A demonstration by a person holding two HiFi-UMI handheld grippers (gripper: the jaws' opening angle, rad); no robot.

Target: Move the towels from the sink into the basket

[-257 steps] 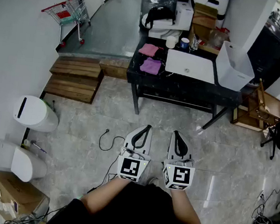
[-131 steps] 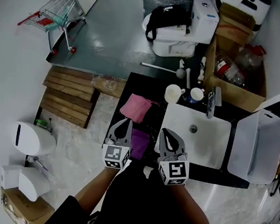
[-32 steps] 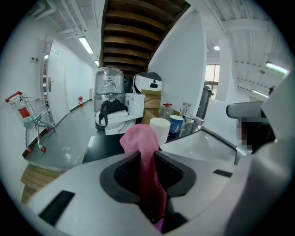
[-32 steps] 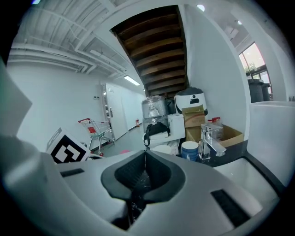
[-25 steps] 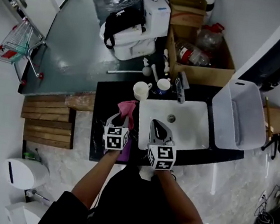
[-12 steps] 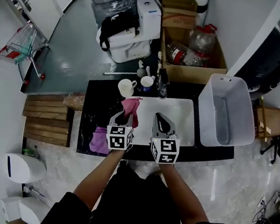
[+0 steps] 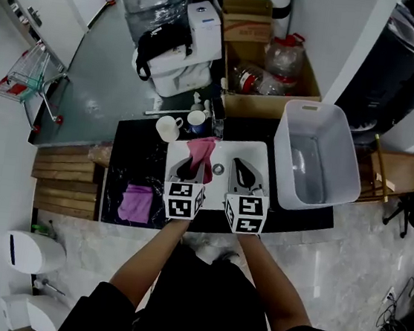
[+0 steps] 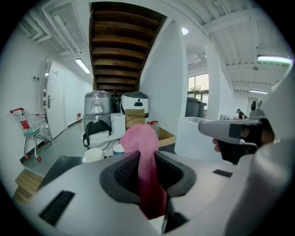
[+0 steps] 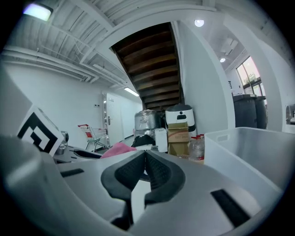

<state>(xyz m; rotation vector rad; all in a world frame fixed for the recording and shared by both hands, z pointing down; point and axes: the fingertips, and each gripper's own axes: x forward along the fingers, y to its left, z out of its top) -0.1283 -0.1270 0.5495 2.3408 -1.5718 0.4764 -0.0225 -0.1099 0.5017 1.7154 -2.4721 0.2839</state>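
Pink towel [image 7: 202, 151] pinched over the white sink [image 7: 231, 150]
Left tongs [image 8: 147, 156] clamp its soft, crumpled folds; right tongs [image 9: 144, 157] pressed together, empty; a flat purple towel [image 7: 136, 203] lies on the glossy black tabletop [image 7: 137, 156]; smooth plastic basket [image 7: 345, 167] beside the sink.

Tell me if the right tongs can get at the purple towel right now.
Probably not easily. The purple towel lies at the counter's left end, and the left tongs, clamped on the pink towel, stand between it and the right tongs, which would have to cross over that arm.
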